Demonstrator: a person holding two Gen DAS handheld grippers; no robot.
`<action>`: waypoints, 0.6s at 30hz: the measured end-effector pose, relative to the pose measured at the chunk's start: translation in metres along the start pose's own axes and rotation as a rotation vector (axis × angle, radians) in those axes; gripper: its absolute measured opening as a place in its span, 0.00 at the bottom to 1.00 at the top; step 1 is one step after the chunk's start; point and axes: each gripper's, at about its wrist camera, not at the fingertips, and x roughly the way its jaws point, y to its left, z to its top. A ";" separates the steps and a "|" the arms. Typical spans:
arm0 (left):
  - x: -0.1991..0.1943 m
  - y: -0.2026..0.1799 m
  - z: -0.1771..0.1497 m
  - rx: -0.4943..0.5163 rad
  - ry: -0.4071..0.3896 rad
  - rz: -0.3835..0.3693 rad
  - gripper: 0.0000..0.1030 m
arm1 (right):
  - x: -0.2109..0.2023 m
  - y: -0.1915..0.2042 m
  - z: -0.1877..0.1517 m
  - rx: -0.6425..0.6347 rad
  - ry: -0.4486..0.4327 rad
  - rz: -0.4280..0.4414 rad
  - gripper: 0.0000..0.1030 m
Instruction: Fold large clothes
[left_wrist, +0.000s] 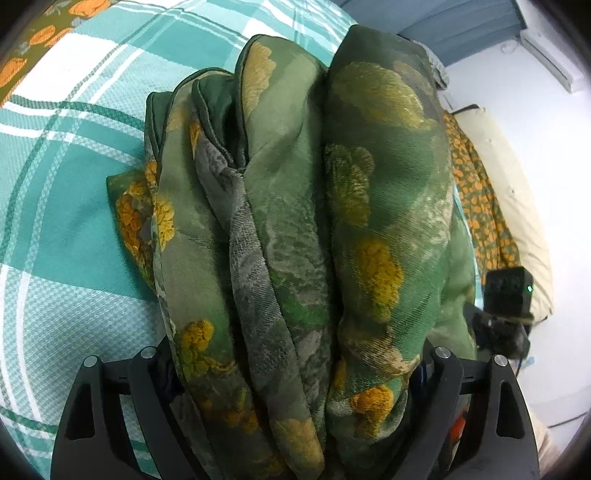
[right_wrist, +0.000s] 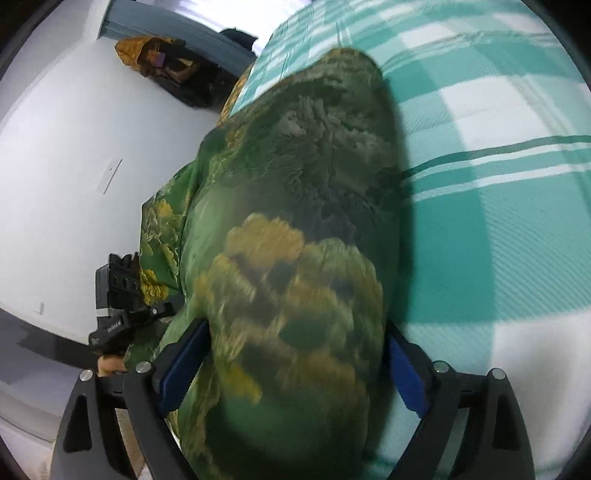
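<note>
While the green floral garment (left_wrist: 295, 229) is bunching into thick vertical folds in front of the left wrist camera, the left gripper (left_wrist: 295, 391) is clamping that bundle between its two black fingers, the cloth filling the whole gap and spilling over both sides. One corner of the fabric is lying flat on the teal-and-white checked bedspread (left_wrist: 62, 206) to the left of the bundle — the rest is rising off it. At the right edge of this view, the other gripper's black body with a small green light is showing beside a cream pillow (left_wrist: 517, 206) and an orange-patterned cloth (left_wrist: 476, 192).

In the right wrist view, the right gripper (right_wrist: 295, 373) is pinching a blurred, rounded mass of the same garment (right_wrist: 295, 221) between its blue pads (right_wrist: 406, 373), the fabric pressing against both pads. The checked bedspread (right_wrist: 498, 221) is spreading out to the right under the cloth. To the left, the left gripper's black housing is poking out from behind the fabric — beyond it, a white wall (right_wrist: 66, 147) and a dark heap with a yellow cloth (right_wrist: 133, 48) are sitting far off.
</note>
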 end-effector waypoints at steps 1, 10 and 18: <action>0.004 0.002 0.000 -0.006 0.000 -0.002 0.89 | 0.006 -0.002 0.005 0.010 0.011 0.012 0.89; -0.014 -0.027 -0.009 0.062 -0.044 0.059 0.59 | 0.003 0.030 0.007 -0.109 -0.012 -0.065 0.66; -0.048 -0.070 0.014 0.143 -0.155 0.022 0.56 | -0.035 0.066 0.018 -0.217 -0.126 0.005 0.64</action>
